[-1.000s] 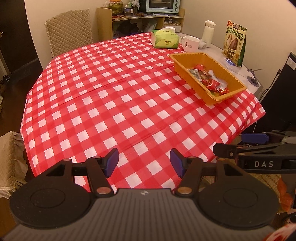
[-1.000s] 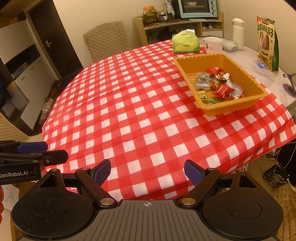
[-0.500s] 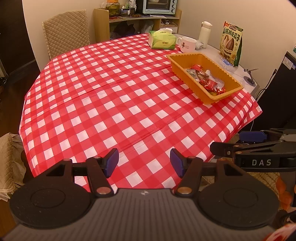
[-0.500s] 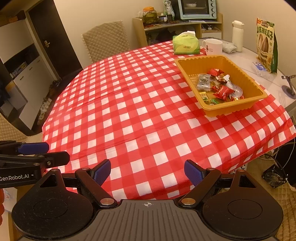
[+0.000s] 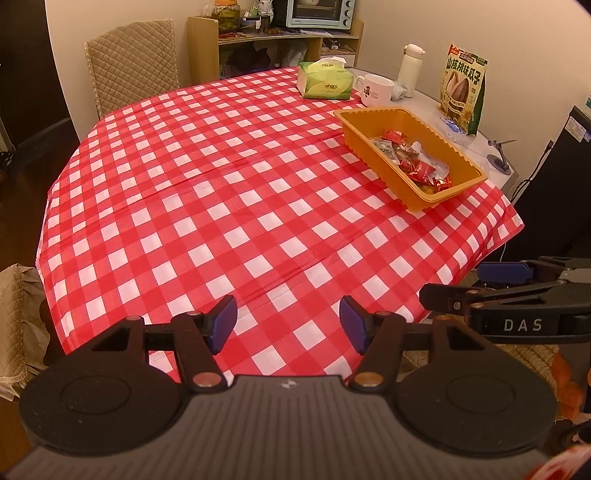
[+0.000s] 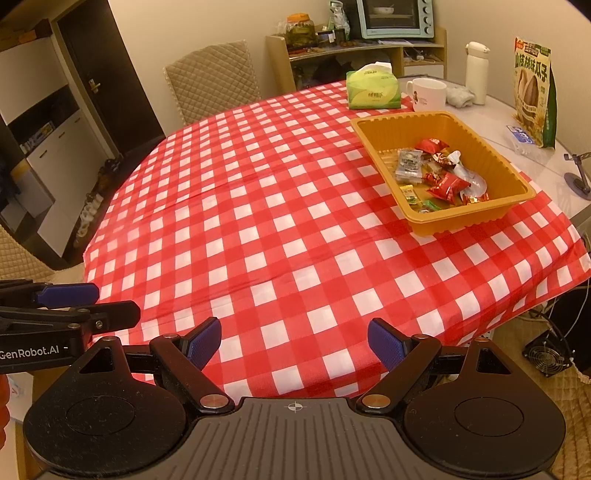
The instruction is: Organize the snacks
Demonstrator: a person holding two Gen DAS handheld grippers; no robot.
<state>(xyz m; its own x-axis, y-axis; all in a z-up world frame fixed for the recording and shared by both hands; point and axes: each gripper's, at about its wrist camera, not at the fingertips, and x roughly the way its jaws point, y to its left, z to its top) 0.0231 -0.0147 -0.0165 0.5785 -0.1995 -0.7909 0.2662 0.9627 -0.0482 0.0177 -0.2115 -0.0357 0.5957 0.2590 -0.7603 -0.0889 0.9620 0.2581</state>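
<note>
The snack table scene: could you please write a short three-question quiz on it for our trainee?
1. True or false: the orange tray holds wrapped snacks.
2. What stands nearest the tissue box? A) white mug B) sunflower seed bag C) thermos
3. Fill in: both the left hand-held gripper and the right hand-held gripper hold ____.

Key: 1 true; 2 A; 3 nothing, as both are open over the checked tablecloth.

Toaster oven (image 6: 395, 18) top cut off; jar (image 5: 221, 9) likewise.
</note>
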